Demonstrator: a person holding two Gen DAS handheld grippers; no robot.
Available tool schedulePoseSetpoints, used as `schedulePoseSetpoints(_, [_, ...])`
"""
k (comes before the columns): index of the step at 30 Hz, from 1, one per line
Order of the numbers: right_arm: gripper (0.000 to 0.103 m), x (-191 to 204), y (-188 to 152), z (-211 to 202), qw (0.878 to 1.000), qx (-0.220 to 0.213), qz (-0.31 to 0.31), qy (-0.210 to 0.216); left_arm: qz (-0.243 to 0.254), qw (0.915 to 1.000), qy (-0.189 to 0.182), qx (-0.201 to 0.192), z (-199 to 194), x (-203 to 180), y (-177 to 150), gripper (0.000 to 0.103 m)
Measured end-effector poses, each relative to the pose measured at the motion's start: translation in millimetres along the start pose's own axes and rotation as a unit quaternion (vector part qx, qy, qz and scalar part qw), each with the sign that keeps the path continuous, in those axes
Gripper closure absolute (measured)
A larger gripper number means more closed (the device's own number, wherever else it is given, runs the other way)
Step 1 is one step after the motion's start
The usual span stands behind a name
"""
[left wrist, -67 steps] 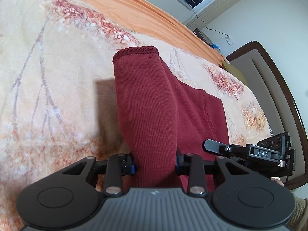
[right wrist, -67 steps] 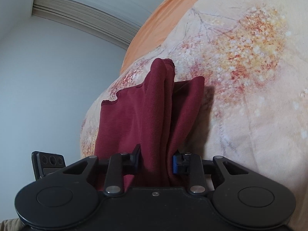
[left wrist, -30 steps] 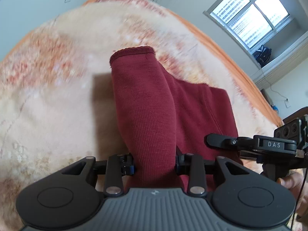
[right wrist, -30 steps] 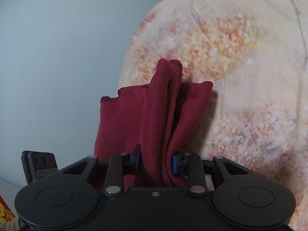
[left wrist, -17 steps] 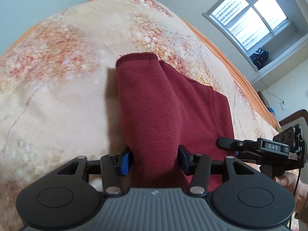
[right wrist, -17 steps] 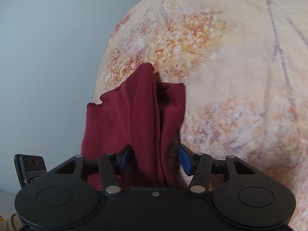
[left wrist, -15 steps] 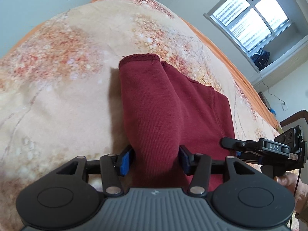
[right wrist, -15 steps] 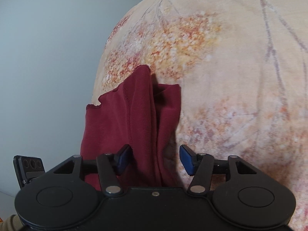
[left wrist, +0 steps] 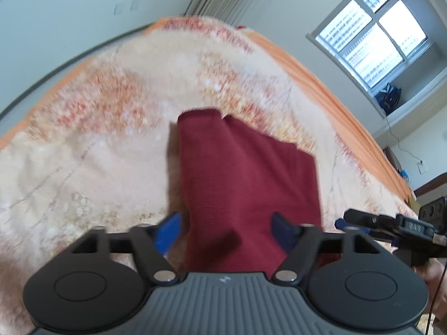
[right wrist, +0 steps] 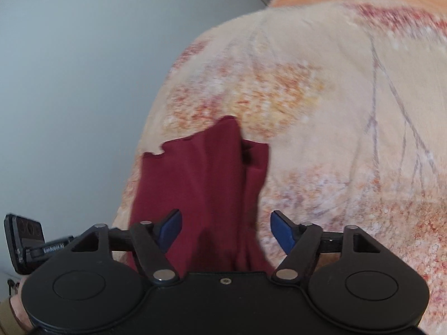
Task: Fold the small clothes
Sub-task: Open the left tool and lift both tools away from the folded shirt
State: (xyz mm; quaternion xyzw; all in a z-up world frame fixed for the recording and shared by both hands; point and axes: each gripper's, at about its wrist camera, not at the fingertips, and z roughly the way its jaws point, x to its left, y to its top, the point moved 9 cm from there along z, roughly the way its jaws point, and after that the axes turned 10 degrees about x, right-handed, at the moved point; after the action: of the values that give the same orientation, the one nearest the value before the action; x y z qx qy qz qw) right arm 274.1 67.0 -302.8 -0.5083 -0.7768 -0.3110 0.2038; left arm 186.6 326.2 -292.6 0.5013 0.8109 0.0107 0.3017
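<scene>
A dark red knitted garment [left wrist: 240, 173] lies folded on the bed's floral blanket [left wrist: 83, 167]. My left gripper [left wrist: 227, 230] hangs above its near end; the jaws are opening, blue pads wide of the cloth and clear of it. In the right wrist view the same red garment [right wrist: 201, 184] lies flat with a bunched fold along its right side. My right gripper [right wrist: 226, 230] is above its near end, jaws opening, pads not touching the fabric. The right gripper [left wrist: 391, 223] also shows at the right edge of the left wrist view.
The peach and orange blanket [right wrist: 349, 139] covers the whole bed, with an orange border [left wrist: 321, 64] at the far side. A window [left wrist: 371, 30] and a pale wall lie beyond. A hand [left wrist: 435, 273] holds the other gripper at the right edge.
Both grippers let go of the red garment, opened wide and lifted back from it. The garment now lies flat on the blanket and looks smaller in both views.
</scene>
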Motion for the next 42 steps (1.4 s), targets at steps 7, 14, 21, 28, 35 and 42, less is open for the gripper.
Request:
schedulePoseSetpoints(7, [0.014,68.8,-29.1,-52.2,0.998,-0.017,-0.062,-0.004,0.015,0.9993,0.023,-0.027,-65.8,-41.5,-25.3,0.008])
schedulePoseSetpoints(14, [0.006,110.9,-64.4,-104.2,0.996,-0.023,-0.086,0.005,0.020,0.9982,0.029,-0.049,-121.4,-77.6,-64.3,0.001])
schedulePoseSetpoints(21, [0.001,145.1,-101.4,-161.7,0.993,-0.036,-0.111,0.004,0.017,0.9972,0.035,-0.064,-176.4,-105.4,-109.8,0.001])
schedulePoseSetpoints(28, [0.001,173.3,-151.8,-209.5,0.991,-0.032,-0.128,-0.002,0.007,0.9955,0.062,-0.071,-224.1,-131.1,-160.9,0.000])
schedulePoseSetpoints(35, [0.001,193.6,-188.3,-258.3,0.989,-0.050,-0.137,-0.007,-0.019,0.9940,0.055,-0.093,-267.8,-145.9,-198.6,0.000])
schedulePoseSetpoints(42, [0.001,206.8,-203.0,-272.1,0.987,-0.047,-0.151,-0.012,0.022,0.9847,0.119,-0.125,-291.1,-158.0,-212.1,0.000])
